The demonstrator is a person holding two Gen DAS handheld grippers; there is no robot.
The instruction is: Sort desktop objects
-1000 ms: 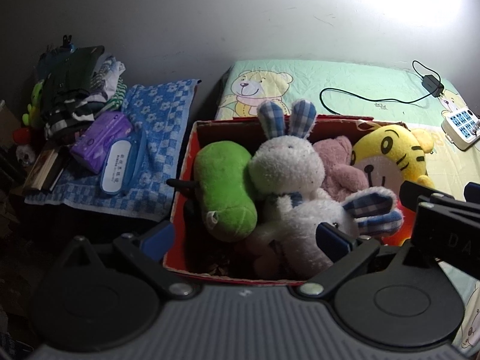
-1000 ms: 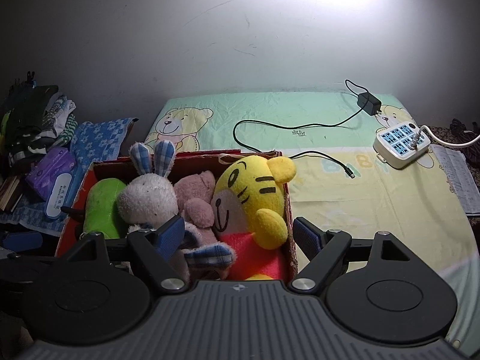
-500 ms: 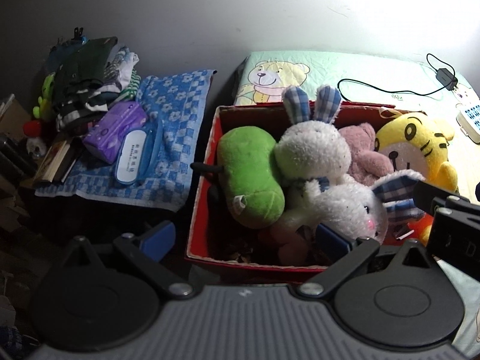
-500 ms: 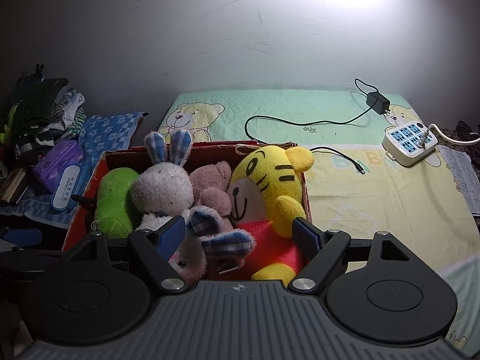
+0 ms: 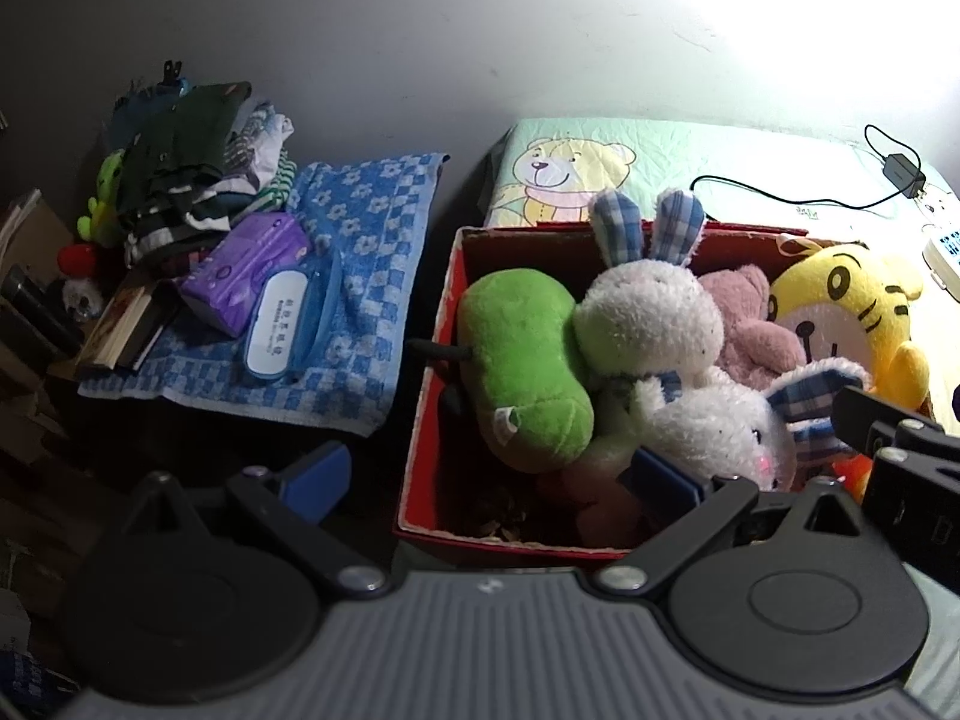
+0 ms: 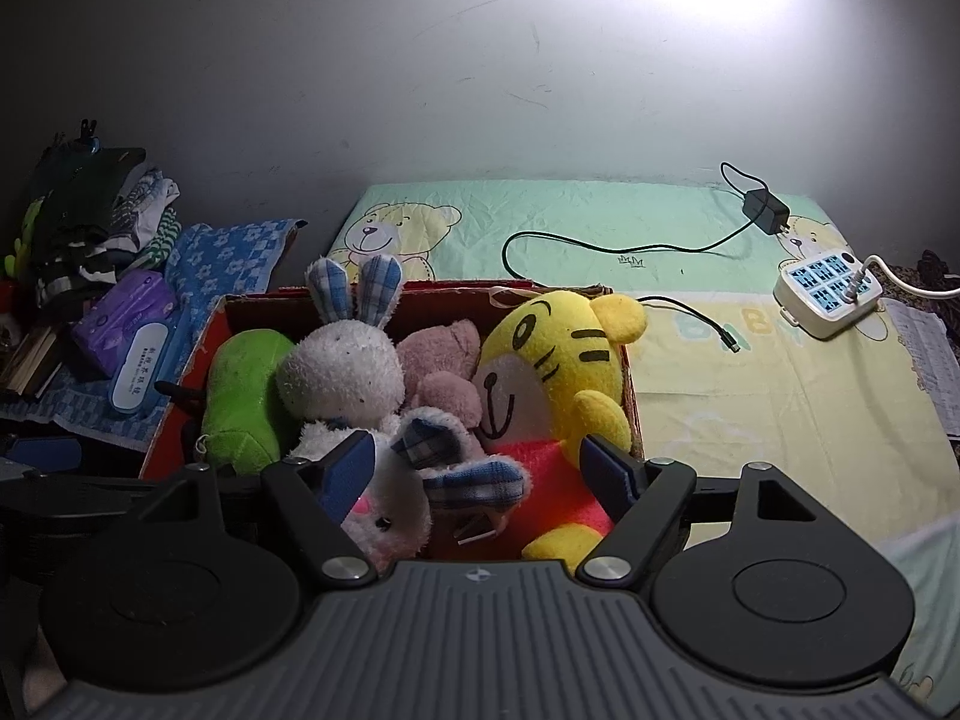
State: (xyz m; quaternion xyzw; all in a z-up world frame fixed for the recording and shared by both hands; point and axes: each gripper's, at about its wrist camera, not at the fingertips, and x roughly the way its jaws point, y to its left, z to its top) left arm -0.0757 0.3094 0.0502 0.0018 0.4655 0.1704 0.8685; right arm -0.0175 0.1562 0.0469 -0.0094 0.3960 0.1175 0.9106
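Observation:
A red box (image 5: pixel 429 408) (image 6: pixel 444 300) holds plush toys: a green one (image 5: pixel 522 360), an upright white rabbit (image 5: pixel 654 324) with plaid ears, a pink bear (image 5: pixel 750 330), a yellow tiger (image 6: pixel 558 360) and a second white rabbit (image 6: pixel 390 498) lying at the front. My left gripper (image 5: pixel 489 474) is open and straddles the box's left wall, one finger outside and one over the lying rabbit. Over the box's front, my right gripper (image 6: pixel 478 465) is open above the lying rabbit and the tiger's red body. Neither gripper holds anything.
Left of the box, a blue checked towel (image 5: pixel 360 276) carries a purple tissue pack (image 5: pixel 246 276), a blue-white case (image 5: pixel 276 330), books and a heap of clothes (image 5: pixel 192 180). Behind and right lies a bear-print mat (image 6: pixel 750 396) with a black charger cable (image 6: pixel 600 243) and a white power strip (image 6: pixel 828 294).
Both grippers have come closer to the box, which now sits larger and further right in each view. More of the lying rabbit shows. Both grippers stayed open.

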